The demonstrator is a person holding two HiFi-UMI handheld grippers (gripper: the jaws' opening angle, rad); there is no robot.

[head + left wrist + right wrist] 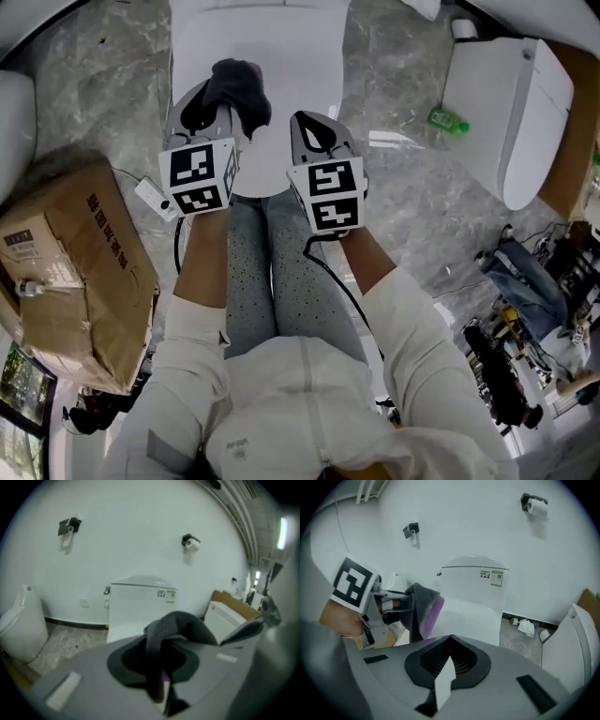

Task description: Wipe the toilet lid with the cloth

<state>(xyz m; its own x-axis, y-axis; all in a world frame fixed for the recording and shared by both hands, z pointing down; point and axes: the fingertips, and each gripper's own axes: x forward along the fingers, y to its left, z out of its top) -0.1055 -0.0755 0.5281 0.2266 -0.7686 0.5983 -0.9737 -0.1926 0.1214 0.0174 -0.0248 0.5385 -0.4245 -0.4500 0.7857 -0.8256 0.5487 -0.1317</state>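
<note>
- Over the closed toilet lid, head view: we hold both grippers side by side above its near end, and the white tank stands against the wall behind.
- Left gripper: jaws clamped on the cloth, a dark grey bunch with a purple face that shows in the right gripper view. It sticks up and forward out of the jaws.
- Right gripper: jaws together, nothing between them. It is idle beside the left one.
- Cloth position: above the near left part of the lid. We cannot tell whether it touches the surface.
- Lid condition: plain white, no streaks, wet tracks or dirt that we can make out.
- Progress, our judgement: cloth is in hand and brought to the lid; no wiped area is evident, so the whole wipe, near edge to tank, looks left to do.
- Surroundings: cardboard box on the floor to our left, second white fixture to our right, both well apart from the lid.
</note>
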